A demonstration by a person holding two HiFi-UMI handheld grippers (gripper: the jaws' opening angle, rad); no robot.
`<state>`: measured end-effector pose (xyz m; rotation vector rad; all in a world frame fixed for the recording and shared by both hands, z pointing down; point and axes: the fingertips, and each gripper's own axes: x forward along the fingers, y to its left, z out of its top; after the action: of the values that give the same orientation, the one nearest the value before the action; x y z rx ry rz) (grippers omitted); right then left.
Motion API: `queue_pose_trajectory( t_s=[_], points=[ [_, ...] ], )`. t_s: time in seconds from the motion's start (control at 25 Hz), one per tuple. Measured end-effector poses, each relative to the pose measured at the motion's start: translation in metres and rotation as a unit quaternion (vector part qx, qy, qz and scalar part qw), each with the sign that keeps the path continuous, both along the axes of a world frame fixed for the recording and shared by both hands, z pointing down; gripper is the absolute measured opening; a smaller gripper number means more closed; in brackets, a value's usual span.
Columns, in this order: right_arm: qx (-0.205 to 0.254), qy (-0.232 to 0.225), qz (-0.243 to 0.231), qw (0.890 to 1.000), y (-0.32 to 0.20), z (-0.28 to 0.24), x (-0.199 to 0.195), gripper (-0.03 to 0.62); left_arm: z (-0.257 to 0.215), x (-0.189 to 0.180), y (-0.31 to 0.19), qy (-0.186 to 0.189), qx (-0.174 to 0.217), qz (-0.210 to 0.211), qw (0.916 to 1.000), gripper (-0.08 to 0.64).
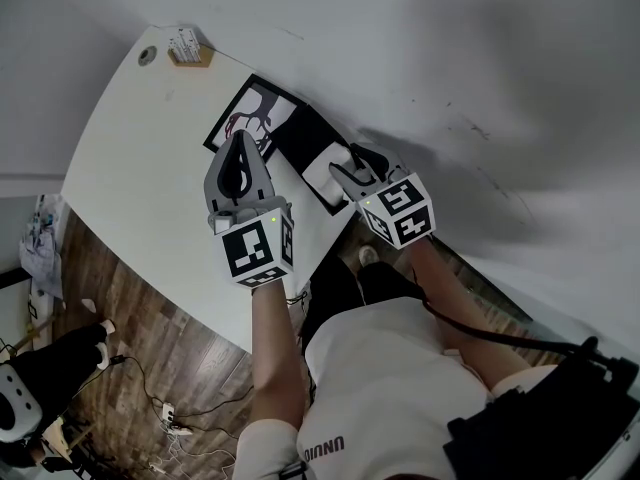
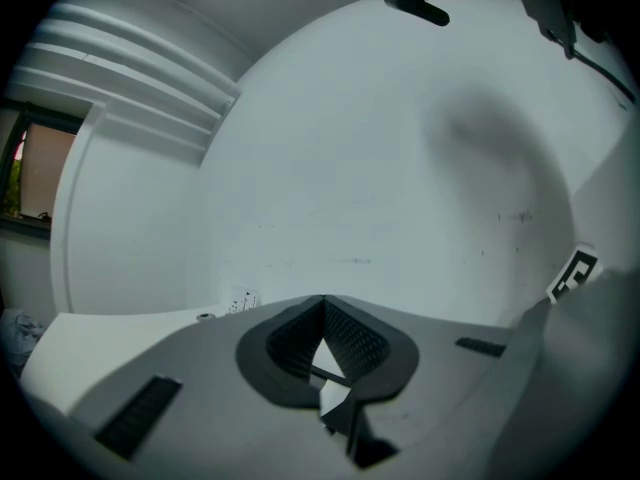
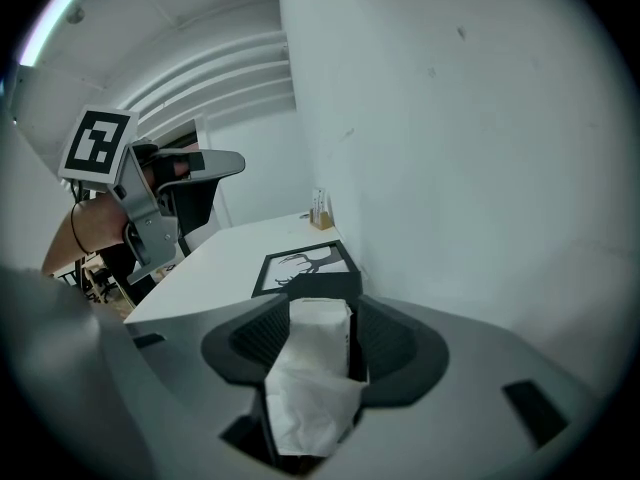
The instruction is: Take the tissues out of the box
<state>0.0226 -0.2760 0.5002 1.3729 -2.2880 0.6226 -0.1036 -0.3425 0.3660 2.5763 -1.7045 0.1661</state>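
A black tissue box (image 1: 312, 136) lies on the white table (image 1: 140, 168) against the wall, next to a framed deer picture (image 1: 252, 116). My right gripper (image 1: 338, 175) hovers over the box's near end. In the right gripper view a crumpled white tissue (image 3: 310, 388) stands up between the jaws of my right gripper (image 3: 322, 308), which are spread wide and not squeezing it; the box (image 3: 325, 286) and the picture (image 3: 305, 261) show beyond. My left gripper (image 1: 240, 138) hangs above the table left of the box, and my left gripper (image 2: 322, 300) has its tips together with nothing in them.
A small wooden card holder (image 1: 187, 48) and a round cap (image 1: 148, 55) sit at the table's far corner. The grey wall (image 1: 450, 88) runs right along the table's edge. Below are wood floor, cables and a seated person (image 1: 40, 373).
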Motion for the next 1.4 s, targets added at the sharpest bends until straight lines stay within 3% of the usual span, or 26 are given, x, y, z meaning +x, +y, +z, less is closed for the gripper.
queue_pose_trajectory(
  t_s=[0.44,1.04,1.4],
  points=[
    [-0.03,-0.027,0.006,0.999,0.003,0.008,-0.001,0.213,0.002,0.0,0.001,0.0,-0.001,0.001,1.0,0.012],
    [-0.047,-0.008,0.014,0.999,0.007,0.01,0.001,0.097,0.0,-0.006,0.002,0.0,0.002,-0.005,1.0,0.012],
    [-0.035,-0.015,0.015,0.999,0.006,-0.006,0.001,0.077,-0.002,-0.006,0.003,0.0,0.005,-0.007,1.0,0.012]
  ],
)
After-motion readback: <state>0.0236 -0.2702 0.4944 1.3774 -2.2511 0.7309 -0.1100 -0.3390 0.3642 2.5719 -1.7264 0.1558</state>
